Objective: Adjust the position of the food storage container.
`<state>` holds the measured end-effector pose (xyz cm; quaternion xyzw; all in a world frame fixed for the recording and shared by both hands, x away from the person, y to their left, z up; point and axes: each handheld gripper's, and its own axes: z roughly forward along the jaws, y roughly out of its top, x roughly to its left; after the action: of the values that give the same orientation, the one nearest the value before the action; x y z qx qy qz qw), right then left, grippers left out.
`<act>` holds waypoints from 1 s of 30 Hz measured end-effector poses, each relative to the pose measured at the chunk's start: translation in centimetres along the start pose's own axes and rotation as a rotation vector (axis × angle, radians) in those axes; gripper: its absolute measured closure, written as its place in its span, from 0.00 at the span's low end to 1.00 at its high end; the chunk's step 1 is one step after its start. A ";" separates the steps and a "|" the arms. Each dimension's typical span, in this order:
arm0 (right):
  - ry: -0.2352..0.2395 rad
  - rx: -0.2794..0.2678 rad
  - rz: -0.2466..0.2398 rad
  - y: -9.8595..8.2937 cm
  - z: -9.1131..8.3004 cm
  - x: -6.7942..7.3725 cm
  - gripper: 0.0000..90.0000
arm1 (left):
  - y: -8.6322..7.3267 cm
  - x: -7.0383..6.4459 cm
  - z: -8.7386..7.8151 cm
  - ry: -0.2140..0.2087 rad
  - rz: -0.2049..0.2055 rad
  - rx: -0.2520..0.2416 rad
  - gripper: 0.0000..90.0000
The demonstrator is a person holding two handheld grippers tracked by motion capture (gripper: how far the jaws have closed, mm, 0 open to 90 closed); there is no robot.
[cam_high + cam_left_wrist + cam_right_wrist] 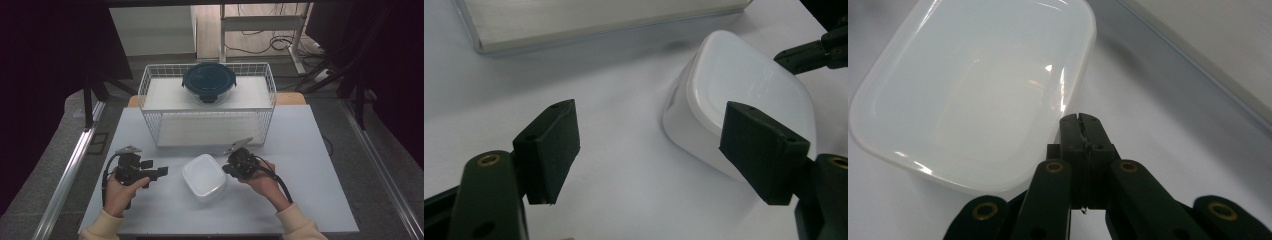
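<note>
White plastic container (203, 177) on the surface (310, 165), between two hand-held grippers.
Left hand-held gripper (649, 150) is spread wide beside the container; right hand-held gripper (1081, 122) is clenched empty, just beside its rim.

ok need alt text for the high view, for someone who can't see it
A person's hands hold the left gripper and the right gripper on either side of a white lidded container on a pale table. Behind it, a white wire basket carries a round dark-lidded glass container on top.
</note>
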<state>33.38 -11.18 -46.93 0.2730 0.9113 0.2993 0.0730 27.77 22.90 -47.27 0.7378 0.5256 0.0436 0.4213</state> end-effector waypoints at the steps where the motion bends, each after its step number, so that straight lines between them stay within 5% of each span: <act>1: 0.006 -0.003 -0.002 0.0 0.0 0.2 0.99 | 0.0 0.0 0.0 0.000 0.002 -0.002 0.26; 8: 0.035 -0.006 -0.014 0.1 0.1 1.7 0.99 | 0.0 0.0 0.1 0.001 0.003 0.004 0.26; 22: 0.090 0.008 0.014 -0.8 0.4 2.6 0.99 | -0.3 0.1 0.3 0.007 0.003 0.011 0.26; 30: 0.126 0.021 -0.018 -0.2 0.7 3.9 0.99 | -0.8 0.5 -0.2 0.013 -0.004 0.009 0.26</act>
<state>30.17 -8.83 -47.56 0.2459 0.9197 0.3058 0.0152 27.33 23.49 -47.85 0.7382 0.5301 0.0451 0.4147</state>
